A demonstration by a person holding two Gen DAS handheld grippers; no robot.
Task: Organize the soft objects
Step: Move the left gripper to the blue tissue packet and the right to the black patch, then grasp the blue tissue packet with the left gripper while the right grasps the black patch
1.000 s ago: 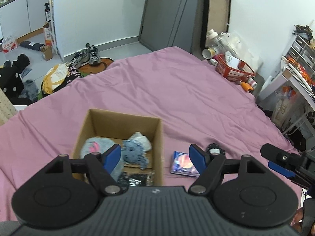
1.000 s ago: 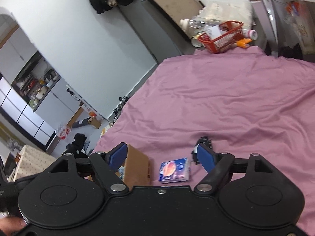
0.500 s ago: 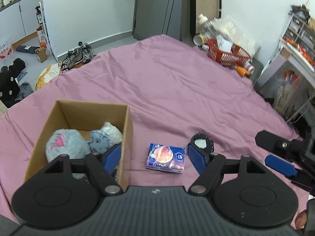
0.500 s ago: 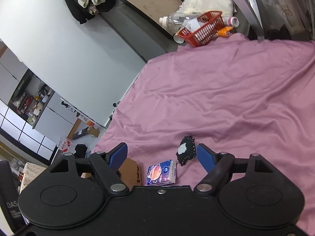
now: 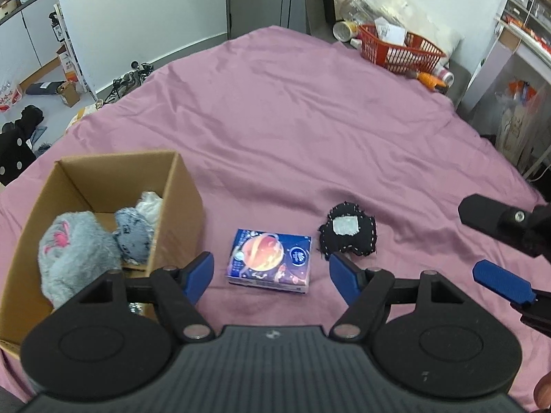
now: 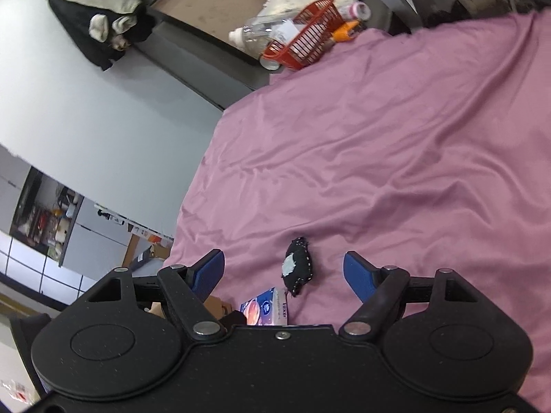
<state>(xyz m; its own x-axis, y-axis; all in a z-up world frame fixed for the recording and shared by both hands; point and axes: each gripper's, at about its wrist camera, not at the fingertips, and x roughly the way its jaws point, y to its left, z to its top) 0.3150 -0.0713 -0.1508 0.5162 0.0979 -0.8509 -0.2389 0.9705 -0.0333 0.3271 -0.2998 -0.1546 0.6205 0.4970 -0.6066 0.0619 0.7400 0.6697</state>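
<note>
- Left gripper point(image 5: 271, 271) hangs over the tissue pack point(image 5: 269, 261), fingers apart and empty, beside the cardboard box point(image 5: 179, 186).
- Right gripper point(image 6: 284, 272), closing slightly, nothing gripped, frames the black pouch point(image 6: 298, 268) on the bed point(image 6: 396, 137).

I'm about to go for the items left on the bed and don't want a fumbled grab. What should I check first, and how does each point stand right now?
1. Left gripper empty: ok, nothing between its open fingers.
2. Right gripper empty: ok, though its jaws are closing slightly with nothing between them.
3. Tissue pack free to grab: ok, it lies flat on the pink sheet, apart from the cardboard box.
4. Black patch free to grab: ok, beside the pack, not touching.
5. Room in the box: ok, bare floor shows behind the grey plush.
6. Grippers clear of each other: cannot tell; they are close together.
</note>
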